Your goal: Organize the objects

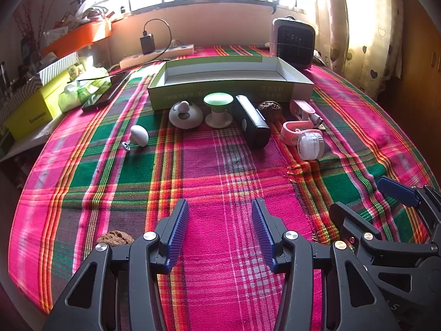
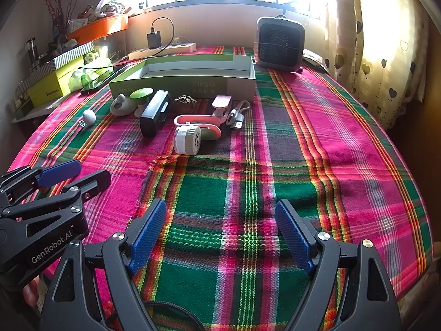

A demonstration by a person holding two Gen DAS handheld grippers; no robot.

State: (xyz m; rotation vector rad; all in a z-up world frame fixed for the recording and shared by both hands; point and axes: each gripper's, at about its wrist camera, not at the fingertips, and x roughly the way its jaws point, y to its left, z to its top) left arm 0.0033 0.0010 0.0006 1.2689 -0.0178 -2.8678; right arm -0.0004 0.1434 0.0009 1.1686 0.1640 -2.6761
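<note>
- Our left claw (image 1: 220,231) stands open and empty above the plaid cloth (image 1: 220,165); our right claw (image 2: 220,234) is also open and holds nothing, just beside it.
- A brown walnut (image 1: 115,237) lies very near the left claw's outer finger; we judge we could knock it off the worktop edge if we swing left.
- The things to organize sit in a tight row well ahead, before the green box (image 1: 228,91), which is open and looks empty.
- In the row: a white egg-shaped piece (image 1: 139,135), a white dome (image 1: 185,115), a green-topped spool (image 1: 218,110), a black case (image 1: 253,121), a second walnut (image 1: 270,109), a pink clip (image 1: 301,109) and a pink band with a white round head (image 1: 310,142).
- They are crowded, some touching, so closing on one may push its neighbour.
- The round pieces may roll, and the cloth may wrinkle and drag.
</note>
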